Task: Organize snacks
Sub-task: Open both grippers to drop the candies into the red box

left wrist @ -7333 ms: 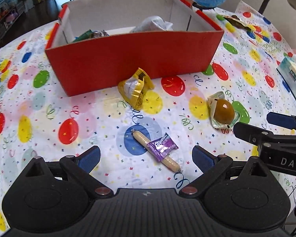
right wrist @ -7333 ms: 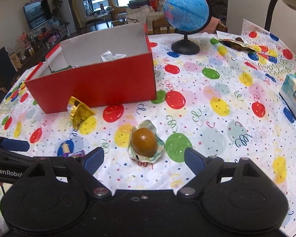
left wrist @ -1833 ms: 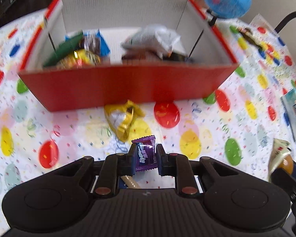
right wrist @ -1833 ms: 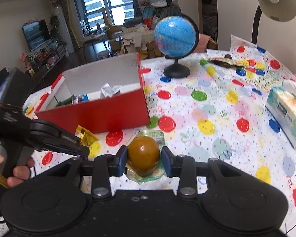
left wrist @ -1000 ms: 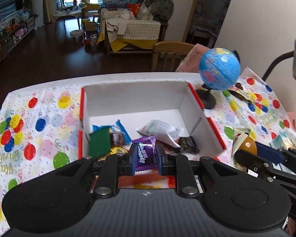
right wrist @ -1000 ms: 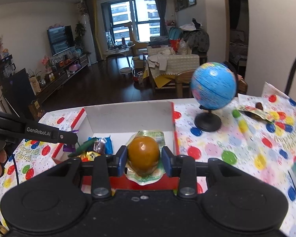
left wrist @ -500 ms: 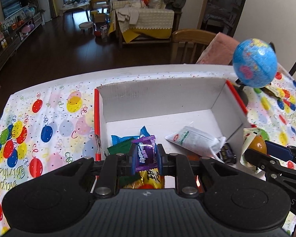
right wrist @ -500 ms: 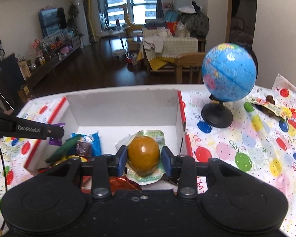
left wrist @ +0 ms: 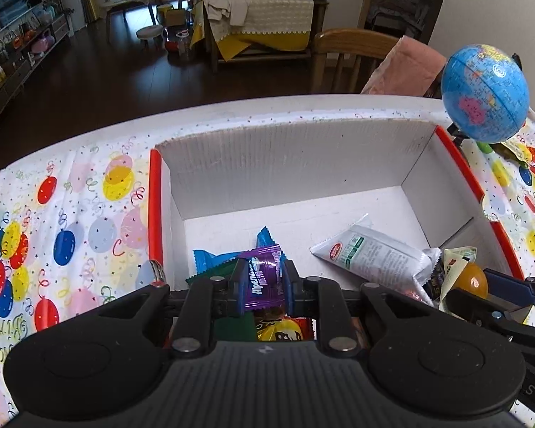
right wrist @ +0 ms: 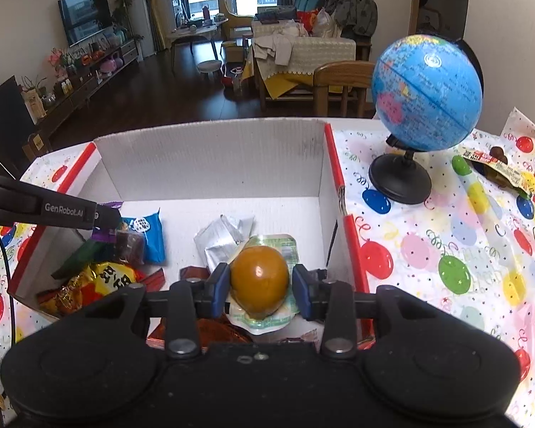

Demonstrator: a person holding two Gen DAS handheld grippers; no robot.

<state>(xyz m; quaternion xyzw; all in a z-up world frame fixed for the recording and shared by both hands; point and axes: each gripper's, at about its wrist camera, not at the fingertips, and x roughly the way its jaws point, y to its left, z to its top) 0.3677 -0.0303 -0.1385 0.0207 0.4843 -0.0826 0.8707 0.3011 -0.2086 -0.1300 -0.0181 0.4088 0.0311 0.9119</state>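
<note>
Snacks mostly sit in the box already: a blue packet, a green one, a white pouch and a yellow-red bag lie on its floor. My left gripper pinches the purple candy above the box's near left part, over the blue and green packets. My right gripper is clamped on the sealed brown egg, held over the near right part of the box beside the pouch. So both items I carry are above the opening but not yet let go; I judge what is left is to spread both sets of fingers and drop them in. Beyond the globe a wrapper lies on the tablecloth; whether it belongs in the box I cannot tell.
</note>
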